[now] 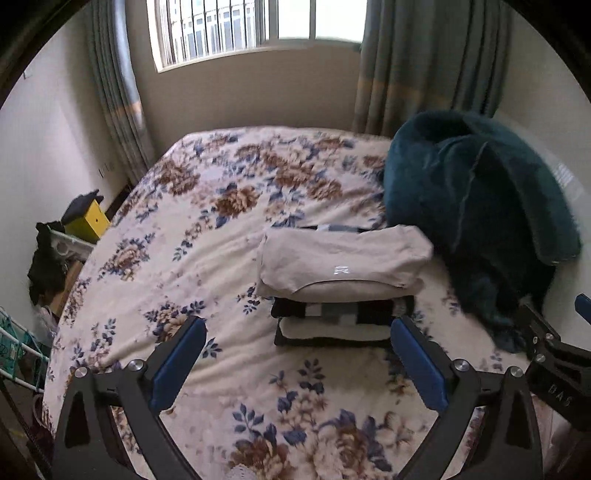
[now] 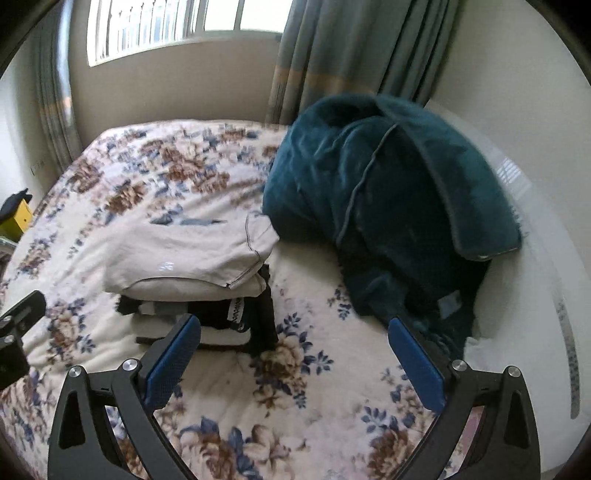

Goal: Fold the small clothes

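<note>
Between the spread blue pads of the left gripper (image 1: pixel 298 332) lies only flowered bedspread (image 1: pixel 177 229); its jaws stand wide apart and grip nothing. At about 12 o'clock from it, just past the fingertips, sits the stack of folded clothes (image 1: pixel 343 291): a beige folded garment (image 1: pixel 343 258) on top, black, white and grey pieces beneath. The right gripper (image 2: pixel 294 330) hangs beside it, jaws equally wide and empty, its left pad (image 2: pixel 173 360) overlapping the near edge of the stack in the right wrist view; whether it touches cannot be told. From the right gripper the stack is at 11 o'clock, and a heaped teal plush blanket (image 2: pixel 388 192) rises at 1 o'clock, just beside the stack. Farther out, at 12 o'clock, are the curtains (image 2: pixel 332 55) and a barred window (image 1: pixel 236 26). At 9 o'clock of the left wrist view a yellow box (image 1: pixel 90 219) stands off the bed.
</note>
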